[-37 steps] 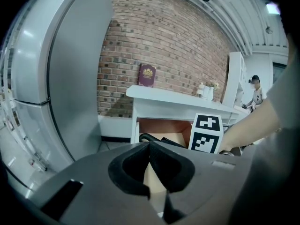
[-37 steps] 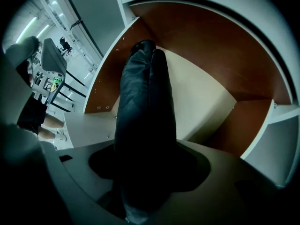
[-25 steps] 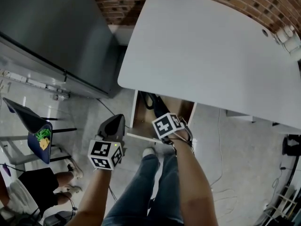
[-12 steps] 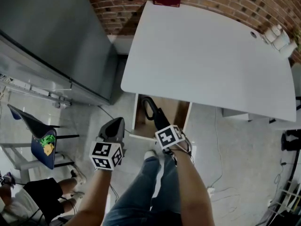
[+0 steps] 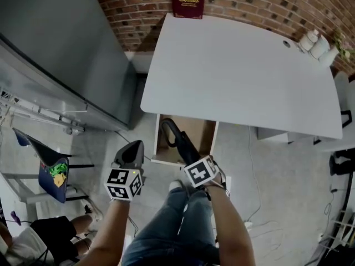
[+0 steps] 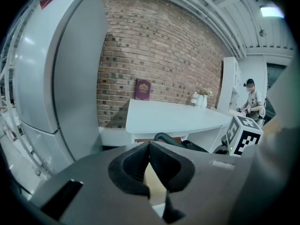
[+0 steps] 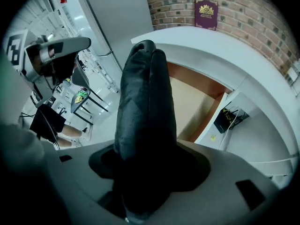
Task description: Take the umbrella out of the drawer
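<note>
The black folded umbrella (image 5: 176,139) slants up out of the open wooden drawer (image 5: 157,146) under the white table (image 5: 238,71). Its hooked handle end is still over the drawer. My right gripper (image 5: 195,162) is shut on the umbrella just in front of the drawer's front edge. In the right gripper view the umbrella (image 7: 143,102) fills the space between the jaws and stands over the drawer (image 7: 192,102). My left gripper (image 5: 130,148) hangs to the left of the drawer, shut and holding nothing. In the left gripper view the left gripper (image 6: 149,146) points toward the table (image 6: 178,118), with the umbrella's handle (image 6: 165,136) just beyond it.
A tall grey cabinet (image 5: 55,49) stands left of the table. A red book (image 5: 188,0) leans on the brick wall, and white bottles (image 5: 313,44) sit at the table's far right corner. A chair (image 5: 47,159) and a seated person (image 5: 39,243) are at lower left. My legs (image 5: 177,220) are below the drawer.
The right gripper has risen and drawn back toward me with the umbrella, pulling it further out of the drawer. The left gripper has risen too.
</note>
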The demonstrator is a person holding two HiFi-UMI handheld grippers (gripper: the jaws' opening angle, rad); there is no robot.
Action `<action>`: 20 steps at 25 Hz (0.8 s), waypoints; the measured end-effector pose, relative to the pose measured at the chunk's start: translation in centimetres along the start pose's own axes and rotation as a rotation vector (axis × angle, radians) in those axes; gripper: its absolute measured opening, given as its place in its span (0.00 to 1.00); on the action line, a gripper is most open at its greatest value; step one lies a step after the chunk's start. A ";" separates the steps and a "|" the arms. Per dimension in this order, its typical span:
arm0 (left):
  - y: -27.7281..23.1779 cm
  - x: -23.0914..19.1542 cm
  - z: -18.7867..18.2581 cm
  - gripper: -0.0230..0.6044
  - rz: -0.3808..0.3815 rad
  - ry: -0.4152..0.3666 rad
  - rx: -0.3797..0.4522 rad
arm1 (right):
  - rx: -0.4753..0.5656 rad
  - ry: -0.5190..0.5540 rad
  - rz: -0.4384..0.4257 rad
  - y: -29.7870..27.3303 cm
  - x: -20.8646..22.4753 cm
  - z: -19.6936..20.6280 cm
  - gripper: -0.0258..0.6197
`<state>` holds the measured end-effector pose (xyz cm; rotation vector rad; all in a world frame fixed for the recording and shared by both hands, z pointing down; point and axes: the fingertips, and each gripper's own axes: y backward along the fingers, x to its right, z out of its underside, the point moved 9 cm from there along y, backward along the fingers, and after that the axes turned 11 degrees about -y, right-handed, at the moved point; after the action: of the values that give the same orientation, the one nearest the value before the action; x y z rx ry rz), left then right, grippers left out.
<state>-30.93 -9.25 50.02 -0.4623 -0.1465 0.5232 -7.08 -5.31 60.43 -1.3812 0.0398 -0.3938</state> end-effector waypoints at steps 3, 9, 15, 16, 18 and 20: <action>0.6 0.4 -1.0 0.03 -0.013 0.004 0.021 | 0.047 0.003 -0.016 2.1 0.0 0.0 0.42; 1.9 1.1 -3.3 0.03 -0.032 0.007 0.073 | 0.194 0.045 -0.017 7.0 -0.2 -1.1 0.43; 3.5 2.2 -6.9 0.03 -0.047 -0.010 0.145 | 0.310 0.085 -0.022 11.9 -0.4 -2.0 0.43; 3.7 2.4 -7.5 0.03 -0.050 -0.014 0.158 | 0.334 0.096 -0.021 12.8 -0.4 -2.2 0.43; 4.3 2.8 -8.7 0.03 -0.056 -0.018 0.182 | 0.390 0.117 -0.019 14.5 -0.4 -2.6 0.43; 4.8 3.0 -9.9 0.03 -0.063 -0.019 0.209 | 0.448 0.122 -0.024 16.2 -0.5 -3.2 0.43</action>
<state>-28.06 -7.89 39.07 -0.2481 -0.1224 0.4754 -4.29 -6.02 44.14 -0.9157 0.0333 -0.4744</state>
